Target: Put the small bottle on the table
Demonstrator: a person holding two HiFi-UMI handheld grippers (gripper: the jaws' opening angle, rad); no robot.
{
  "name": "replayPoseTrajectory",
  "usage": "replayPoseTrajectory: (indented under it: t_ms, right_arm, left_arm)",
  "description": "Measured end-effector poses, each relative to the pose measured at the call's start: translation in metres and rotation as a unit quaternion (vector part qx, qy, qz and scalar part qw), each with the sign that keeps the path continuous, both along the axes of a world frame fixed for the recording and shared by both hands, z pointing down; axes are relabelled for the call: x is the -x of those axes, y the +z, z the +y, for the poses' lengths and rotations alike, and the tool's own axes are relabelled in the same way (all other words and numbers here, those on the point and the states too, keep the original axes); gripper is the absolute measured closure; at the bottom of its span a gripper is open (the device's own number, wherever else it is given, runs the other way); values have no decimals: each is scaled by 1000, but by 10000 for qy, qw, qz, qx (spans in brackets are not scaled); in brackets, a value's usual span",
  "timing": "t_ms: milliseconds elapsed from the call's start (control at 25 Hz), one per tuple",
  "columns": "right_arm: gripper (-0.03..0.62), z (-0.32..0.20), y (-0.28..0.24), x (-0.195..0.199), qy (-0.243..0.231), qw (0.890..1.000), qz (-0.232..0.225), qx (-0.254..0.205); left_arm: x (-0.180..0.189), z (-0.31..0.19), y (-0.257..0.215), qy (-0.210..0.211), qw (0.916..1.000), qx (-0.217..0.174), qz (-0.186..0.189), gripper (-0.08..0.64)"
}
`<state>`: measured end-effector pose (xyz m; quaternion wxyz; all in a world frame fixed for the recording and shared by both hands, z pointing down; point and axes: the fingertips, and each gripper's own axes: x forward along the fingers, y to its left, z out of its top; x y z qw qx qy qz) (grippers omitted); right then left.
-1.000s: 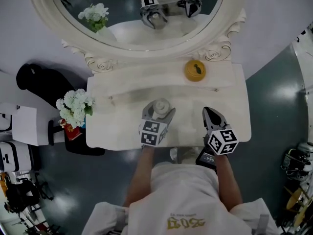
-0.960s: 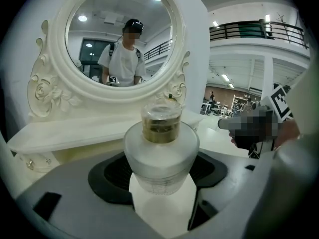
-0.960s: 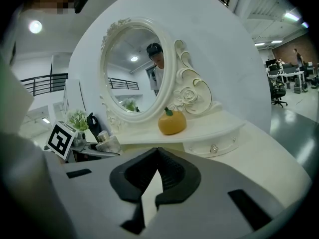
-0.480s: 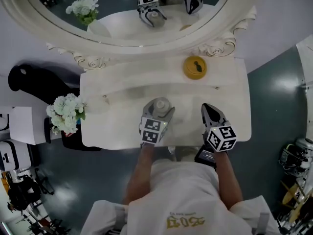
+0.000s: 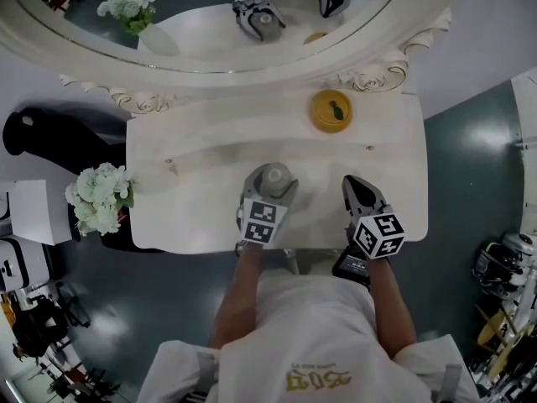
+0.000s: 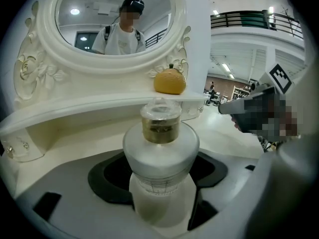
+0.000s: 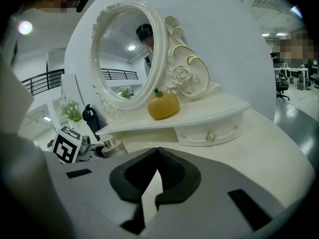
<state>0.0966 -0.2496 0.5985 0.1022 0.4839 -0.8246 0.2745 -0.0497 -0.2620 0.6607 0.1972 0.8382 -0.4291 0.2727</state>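
The small frosted bottle (image 6: 160,156), with a gold neck and a clear cap, stands upright between the black pads of my left gripper (image 6: 159,176), which is shut on its body. In the head view the small bottle (image 5: 273,176) and the left gripper (image 5: 269,185) are over the front middle of the white dressing table (image 5: 193,200). The gripper's body hides the bottle's base, so I cannot tell whether it rests on the tabletop. My right gripper (image 5: 353,184) hovers at the table's front right, its jaws shut with nothing in them, as the right gripper (image 7: 158,152) view also shows.
An orange-shaped ornament (image 5: 331,110) sits on the raised back shelf below the oval mirror (image 5: 210,32). A small drawer with a knob (image 7: 211,135) is under that shelf. White flowers (image 5: 99,198) stand off the table's left edge. The person's body is right at the front edge.
Only the head view has shifted, so the table sits a little higher and further left. Both grippers keep their places over the table; the left still holds the bottle.
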Motion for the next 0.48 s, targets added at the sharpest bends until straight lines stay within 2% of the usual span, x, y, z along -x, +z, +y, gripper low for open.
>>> replayPoseTrajectory:
  t_ms: [480]
  right_arm:
    - [580,4,6,1,-38,9999,-129,71]
  left_arm:
    - [-10,7,11,274,9988,-153,-365,213]
